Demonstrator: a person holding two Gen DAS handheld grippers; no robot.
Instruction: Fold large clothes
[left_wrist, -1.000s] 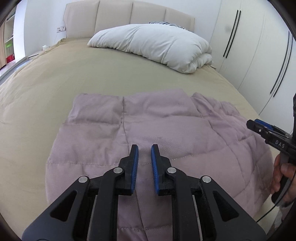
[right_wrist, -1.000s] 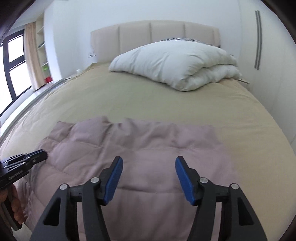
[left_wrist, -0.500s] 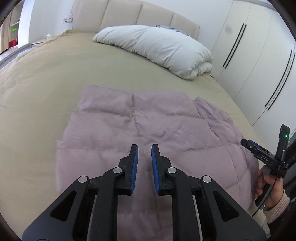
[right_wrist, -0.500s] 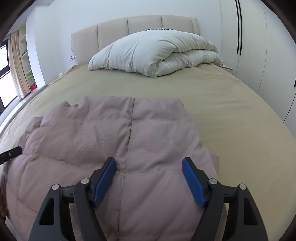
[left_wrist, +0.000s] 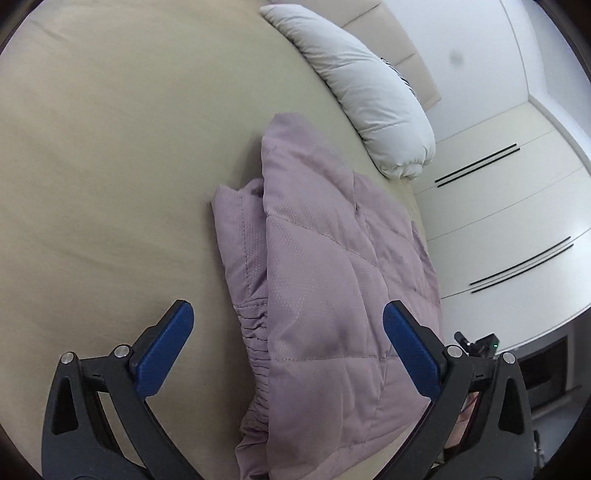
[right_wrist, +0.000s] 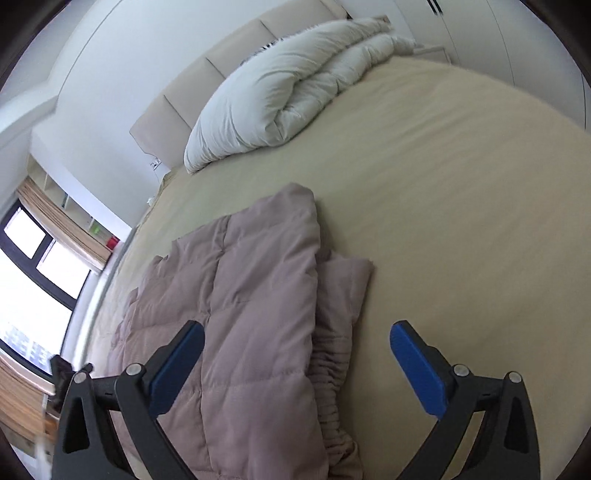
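Note:
A mauve quilted puffer jacket (left_wrist: 332, 280) lies folded on the beige bed (left_wrist: 110, 166); an elastic-cuffed sleeve edge (left_wrist: 255, 332) sticks out along its left side. It also shows in the right wrist view (right_wrist: 251, 314), its gathered cuff (right_wrist: 332, 373) on the right side. My left gripper (left_wrist: 288, 332) is open wide and empty, hovering over the jacket's near end. My right gripper (right_wrist: 297, 354) is open wide and empty, above the jacket's right edge. Neither touches the fabric.
A white folded duvet (left_wrist: 369, 92) lies by the padded headboard (right_wrist: 207, 85). White wardrobe doors (left_wrist: 517, 221) stand past the bed's right side. A window (right_wrist: 33, 266) and shelves are on the left. The other gripper shows small at the frame edge (left_wrist: 476, 343).
The left gripper went from nearly shut to wide open. Both grippers tilted and pulled apart to the jacket's sides. The jacket is now narrower, with one side folded over.

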